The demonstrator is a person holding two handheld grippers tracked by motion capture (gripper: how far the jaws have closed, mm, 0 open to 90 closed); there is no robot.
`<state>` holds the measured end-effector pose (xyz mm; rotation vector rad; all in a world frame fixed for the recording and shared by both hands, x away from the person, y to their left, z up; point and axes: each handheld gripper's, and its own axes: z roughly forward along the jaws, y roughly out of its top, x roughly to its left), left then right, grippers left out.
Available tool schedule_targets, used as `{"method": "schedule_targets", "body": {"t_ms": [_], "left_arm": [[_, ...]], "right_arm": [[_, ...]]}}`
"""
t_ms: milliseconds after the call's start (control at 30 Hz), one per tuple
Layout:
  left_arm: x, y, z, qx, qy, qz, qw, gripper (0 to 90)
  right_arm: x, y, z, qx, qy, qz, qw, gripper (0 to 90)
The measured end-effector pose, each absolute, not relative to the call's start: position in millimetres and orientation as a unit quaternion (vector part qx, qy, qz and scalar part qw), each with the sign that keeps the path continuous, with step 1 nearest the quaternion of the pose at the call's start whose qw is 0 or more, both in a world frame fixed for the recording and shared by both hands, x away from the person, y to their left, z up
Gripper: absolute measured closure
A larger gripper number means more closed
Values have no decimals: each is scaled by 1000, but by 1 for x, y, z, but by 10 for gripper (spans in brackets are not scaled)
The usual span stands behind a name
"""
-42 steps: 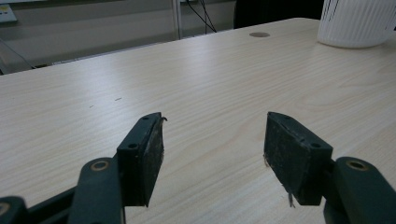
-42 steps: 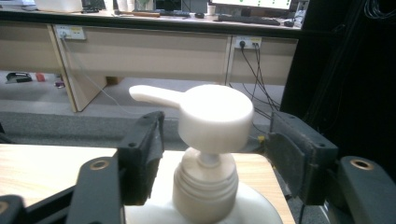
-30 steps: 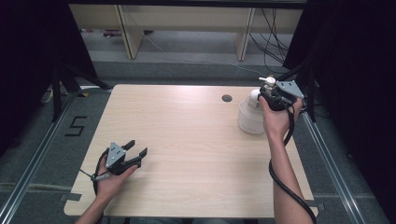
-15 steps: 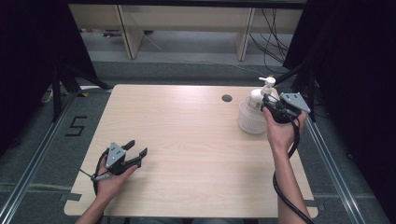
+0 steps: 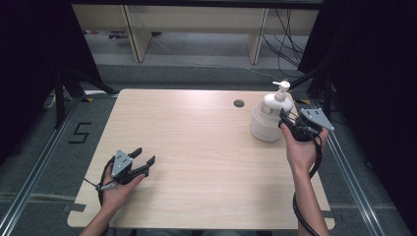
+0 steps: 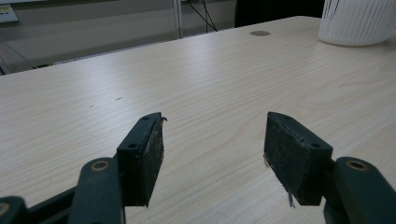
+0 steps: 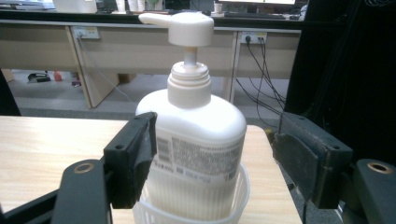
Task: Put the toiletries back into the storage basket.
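At the table's far right corner, the right gripper (image 5: 290, 123) has drawn back toward the person since a second ago, when it sat higher against the pump bottle (image 5: 275, 104). Its jaws are spread, one on each side of the bottle (not clamped). The bottle stands upright in a white ribbed basket (image 5: 263, 129), long axis vertical, with its spout pointing to the table's far right. The left gripper (image 5: 143, 161) rests near the front left, jaws apart.

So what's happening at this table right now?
A person holds a gripper in each hand. The right gripper is open with its jaws on either side of a white pump bottle standing in a ribbed white cup at the table's far right. The left gripper rests open near the front left.
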<state>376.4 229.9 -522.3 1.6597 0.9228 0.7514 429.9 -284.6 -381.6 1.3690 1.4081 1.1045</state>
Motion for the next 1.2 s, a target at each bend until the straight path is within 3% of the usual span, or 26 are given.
{"method": "schedule_targets", "body": {"t_ms": [1200], "left_arm": [[376, 230, -522, 693, 384, 314, 523, 373]], "right_arm": [[363, -300, -452, 553, 591, 430, 400, 310]]}}
